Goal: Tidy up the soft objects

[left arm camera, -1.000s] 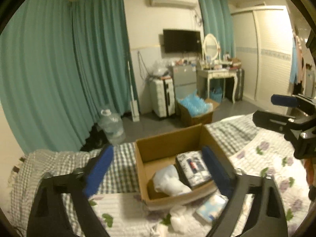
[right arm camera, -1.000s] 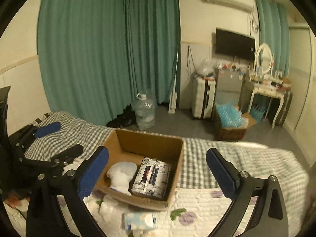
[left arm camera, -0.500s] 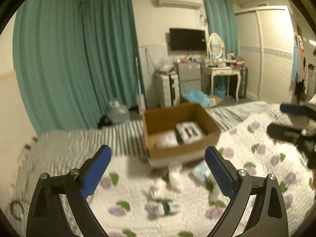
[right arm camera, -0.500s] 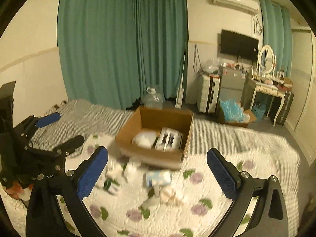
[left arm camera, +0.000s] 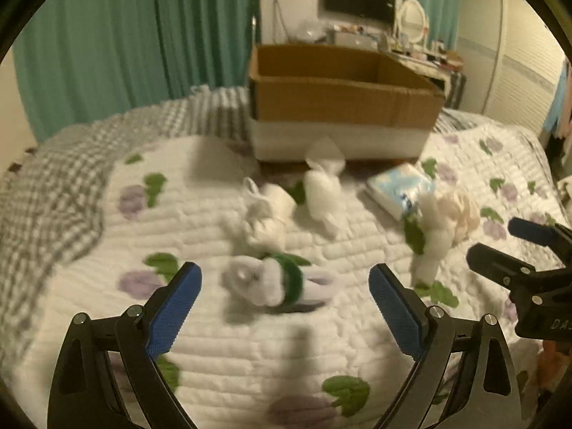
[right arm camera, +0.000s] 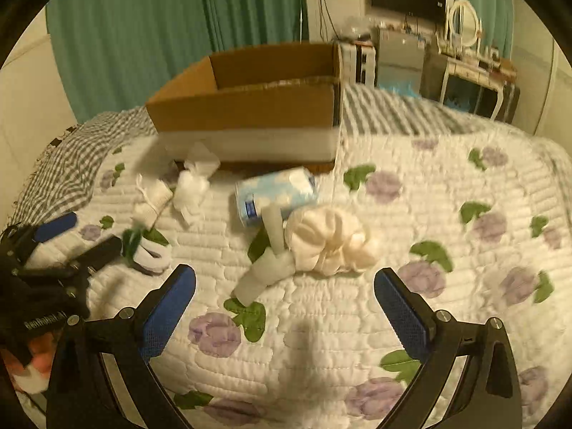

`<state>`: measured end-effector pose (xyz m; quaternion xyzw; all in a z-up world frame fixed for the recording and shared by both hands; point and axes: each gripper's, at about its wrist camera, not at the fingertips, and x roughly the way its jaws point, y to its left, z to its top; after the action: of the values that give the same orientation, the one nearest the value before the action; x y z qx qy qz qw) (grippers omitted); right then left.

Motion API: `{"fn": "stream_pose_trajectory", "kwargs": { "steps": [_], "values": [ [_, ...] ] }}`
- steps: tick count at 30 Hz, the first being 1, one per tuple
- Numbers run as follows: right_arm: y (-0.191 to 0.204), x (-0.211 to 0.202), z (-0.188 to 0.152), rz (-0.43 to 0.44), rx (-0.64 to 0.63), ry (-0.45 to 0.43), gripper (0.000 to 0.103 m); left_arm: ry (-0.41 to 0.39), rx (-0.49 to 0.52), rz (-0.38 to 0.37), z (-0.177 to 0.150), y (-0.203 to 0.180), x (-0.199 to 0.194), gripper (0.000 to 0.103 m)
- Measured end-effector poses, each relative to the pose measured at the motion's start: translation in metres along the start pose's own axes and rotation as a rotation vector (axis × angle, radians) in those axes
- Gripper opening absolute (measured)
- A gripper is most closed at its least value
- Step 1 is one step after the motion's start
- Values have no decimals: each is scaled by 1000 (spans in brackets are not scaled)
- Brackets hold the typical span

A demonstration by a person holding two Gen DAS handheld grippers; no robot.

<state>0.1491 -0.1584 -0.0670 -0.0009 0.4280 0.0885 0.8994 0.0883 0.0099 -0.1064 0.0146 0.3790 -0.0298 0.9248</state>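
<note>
Two wide-open grippers, left gripper and right gripper, should drop low around the white green-banded sock roll and cream cloth bundle, then squeeze gently.

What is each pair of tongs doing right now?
Left tongs: open, holding nothing, over a green-banded sock roll.
Right tongs: open, holding nothing.
</note>
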Motion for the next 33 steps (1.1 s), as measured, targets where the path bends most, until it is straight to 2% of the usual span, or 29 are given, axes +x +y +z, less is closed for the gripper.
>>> {"fn": "stream_pose_trajectory", "kwargs": {
  "steps": [2,4,6,8,10,11,14,20,21,25,27,31,33],
  "values": [
    [-2,7,-1,-13,7,16,101,20,8,-16,-4,-3,10,95],
    [-2,12,-4,-16,18,32,101,38,46,29,-5,-10,22,89],
    [-3,17,-5,-17,24,50,101,65,51,32,-5,-12,34,84],
    [-3,21,-6,-8,24,68,101,119,20,-5,-5,-12,46,71],
    [-2,22,-6,-10,25,74,101,183,19,25,-8,-12,63,68],
    [-2,23,-6,-11,27,76,101,197,26,36,-10,-13,67,62],
    [2,27,-6,-31,17,95,101,180,45,30,-11,-17,61,60],
    [8,36,-5,-13,56,142,83,115,95,65,-12,-25,41,60],
    [10,38,-4,-6,58,150,77,97,92,68,-11,-22,34,60],
    [19,54,0,48,96,198,70,62,49,57,-3,-5,24,60],
    [21,66,3,32,110,227,61,60,32,55,-2,1,24,60],
    [17,78,9,11,155,229,56,67,10,45,-5,5,23,60],
    [15,83,10,-4,168,235,46,65,12,38,0,3,24,60]
  ]
}}
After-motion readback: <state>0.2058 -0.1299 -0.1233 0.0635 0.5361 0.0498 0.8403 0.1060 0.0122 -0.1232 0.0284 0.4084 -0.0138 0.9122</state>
